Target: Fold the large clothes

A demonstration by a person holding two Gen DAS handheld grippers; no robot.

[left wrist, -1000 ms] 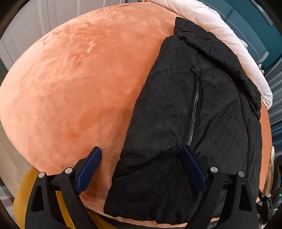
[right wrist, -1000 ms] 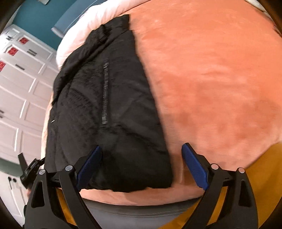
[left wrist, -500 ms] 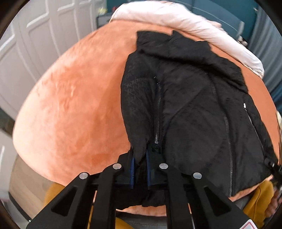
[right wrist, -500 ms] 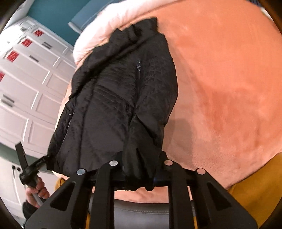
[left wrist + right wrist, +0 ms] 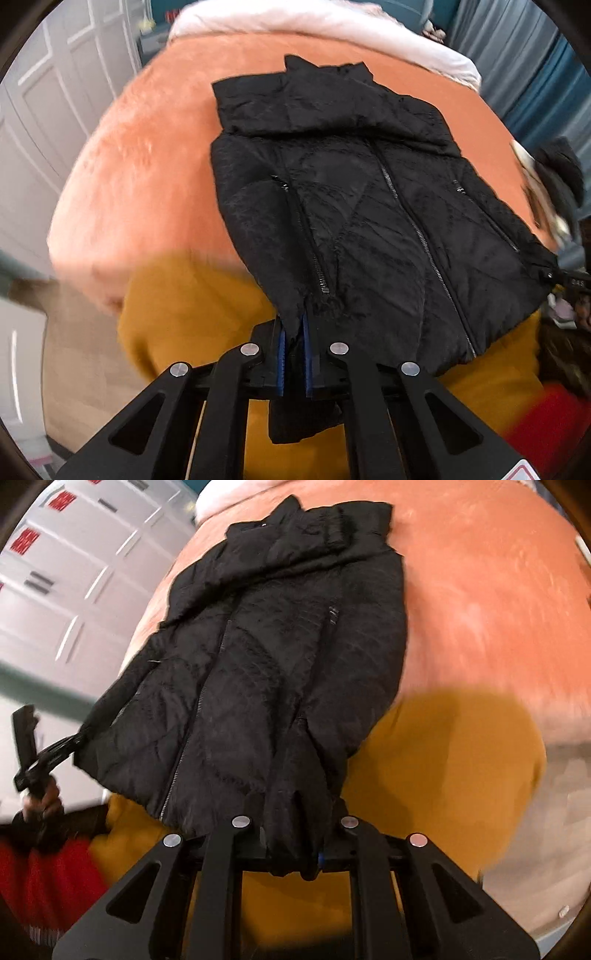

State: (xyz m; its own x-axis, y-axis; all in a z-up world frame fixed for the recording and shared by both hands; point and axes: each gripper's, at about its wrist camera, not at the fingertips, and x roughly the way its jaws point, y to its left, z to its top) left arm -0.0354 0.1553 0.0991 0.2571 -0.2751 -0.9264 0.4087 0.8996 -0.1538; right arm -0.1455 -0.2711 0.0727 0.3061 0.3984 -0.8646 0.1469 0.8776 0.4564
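A black quilted jacket point(image 5: 354, 206) with zips lies front up on the orange plush bed cover point(image 5: 147, 177); its collar points away from me. My left gripper point(image 5: 292, 332) is shut on the jacket's lower left hem corner. My right gripper point(image 5: 291, 834) is shut on the lower right hem corner of the jacket point(image 5: 280, 657). Both corners are lifted and pulled off the bed edge toward me, so the hem hangs in the air. The right gripper shows at the right edge of the left wrist view point(image 5: 557, 275), and the left gripper at the left of the right wrist view point(image 5: 74, 743).
A mustard yellow cushion point(image 5: 192, 306) sits below the hem, also in the right wrist view point(image 5: 443, 760). A pale pink duvet point(image 5: 332, 26) lies at the bed's far end. White panelled cupboard doors point(image 5: 74, 576) stand to the left. Red fabric point(image 5: 546, 421) is near me.
Both grippers went from open over the hem to shut on its two corners, then lifted and drew the jacket back toward me past the bed edge.
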